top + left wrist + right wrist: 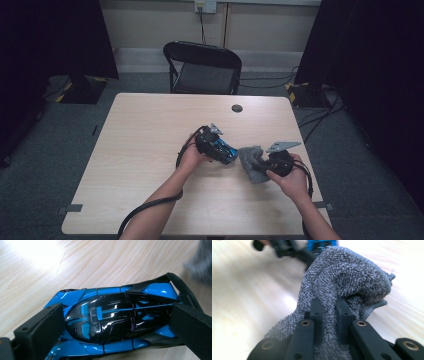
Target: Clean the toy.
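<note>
Blue-and-black toy car is lying on the wooden table, the left gripper clamping it end to end. The right gripper is pinching a grey cloth just beside it. The high view is showing bare tabletop stretching leftward and toward the far edge.

The counter is pale wood grain with rounded corners. A small dark round cap sits near its far edge. A blue and black toy car and a grey cloth lie toward the right edge, side by side.
</note>
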Tool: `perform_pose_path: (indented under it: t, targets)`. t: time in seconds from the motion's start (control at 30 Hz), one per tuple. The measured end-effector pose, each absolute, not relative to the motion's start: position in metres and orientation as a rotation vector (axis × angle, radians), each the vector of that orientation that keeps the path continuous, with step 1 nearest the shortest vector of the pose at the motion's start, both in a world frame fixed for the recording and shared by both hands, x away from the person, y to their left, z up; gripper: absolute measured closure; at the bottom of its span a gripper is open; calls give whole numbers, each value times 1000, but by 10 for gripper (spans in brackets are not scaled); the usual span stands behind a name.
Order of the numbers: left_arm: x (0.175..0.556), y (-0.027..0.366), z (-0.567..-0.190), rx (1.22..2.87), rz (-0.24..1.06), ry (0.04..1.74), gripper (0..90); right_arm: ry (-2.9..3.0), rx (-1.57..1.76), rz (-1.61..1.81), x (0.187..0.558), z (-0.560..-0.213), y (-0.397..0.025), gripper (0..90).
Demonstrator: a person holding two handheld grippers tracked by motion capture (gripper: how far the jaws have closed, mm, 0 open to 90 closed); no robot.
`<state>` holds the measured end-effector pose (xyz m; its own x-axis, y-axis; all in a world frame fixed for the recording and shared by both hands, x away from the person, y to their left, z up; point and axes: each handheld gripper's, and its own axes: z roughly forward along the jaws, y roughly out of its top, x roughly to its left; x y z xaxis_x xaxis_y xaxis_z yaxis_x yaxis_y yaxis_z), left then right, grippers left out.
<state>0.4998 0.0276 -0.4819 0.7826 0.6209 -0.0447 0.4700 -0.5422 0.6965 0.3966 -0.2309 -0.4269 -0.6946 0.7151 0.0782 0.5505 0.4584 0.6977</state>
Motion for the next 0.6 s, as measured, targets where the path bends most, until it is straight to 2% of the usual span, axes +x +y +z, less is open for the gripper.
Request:
perform_pose_path:
  t: [0.2, 0.6]
  targets:
    - [500, 28, -482, 2247, 266, 807, 0, 2402, 1154, 976, 414, -434, -241, 789]
    - [499, 28, -482, 2246, 267, 807, 0, 2424, 1161, 852, 432, -472, -218, 786]
